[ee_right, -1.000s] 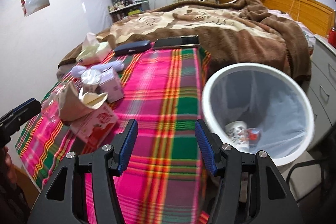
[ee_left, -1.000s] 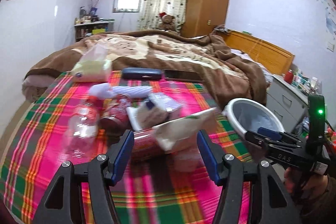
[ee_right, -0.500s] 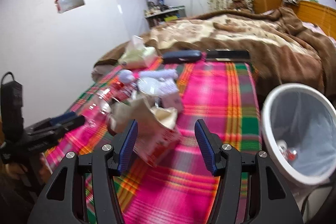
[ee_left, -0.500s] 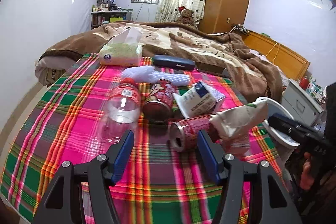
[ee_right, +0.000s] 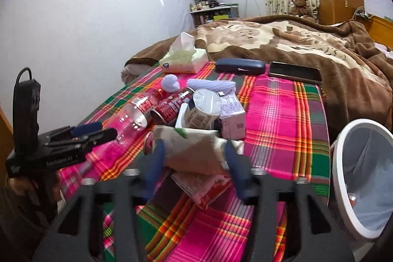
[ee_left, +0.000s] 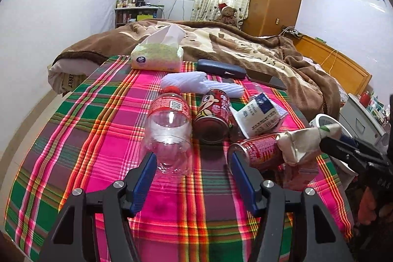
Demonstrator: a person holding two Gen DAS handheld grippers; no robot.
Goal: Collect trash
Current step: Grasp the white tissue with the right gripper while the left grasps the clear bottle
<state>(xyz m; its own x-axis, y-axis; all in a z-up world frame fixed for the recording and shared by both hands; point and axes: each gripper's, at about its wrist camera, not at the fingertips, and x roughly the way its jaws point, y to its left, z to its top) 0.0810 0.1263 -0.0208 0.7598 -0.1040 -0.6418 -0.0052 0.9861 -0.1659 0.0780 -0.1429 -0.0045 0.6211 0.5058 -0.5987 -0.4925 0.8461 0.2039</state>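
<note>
Trash lies on a plaid cloth [ee_left: 98,151]: a clear plastic bottle [ee_left: 169,131], a dark red can [ee_left: 213,114], a red can on its side [ee_left: 258,151], a white milk carton [ee_left: 260,117] and a crumpled beige paper bag [ee_left: 302,141]. My left gripper [ee_left: 192,178] is open, just short of the bottle and the red can. My right gripper [ee_right: 194,158] is open with its fingers either side of the paper bag [ee_right: 194,151]; it also shows in the left wrist view [ee_left: 348,151]. The white bin [ee_right: 368,178] stands at the right.
A tissue box [ee_left: 157,57], a dark glasses case [ee_left: 221,68], a phone [ee_right: 294,71] and a pale knitted item [ee_left: 196,82] lie at the cloth's far end. A brown blanket [ee_right: 294,41] covers the bed behind. A pink carton [ee_right: 203,186] lies under the bag.
My left gripper has pulled back and swung left toward the bottle. My right gripper has turned away from the bin and moved in around the paper bag.
</note>
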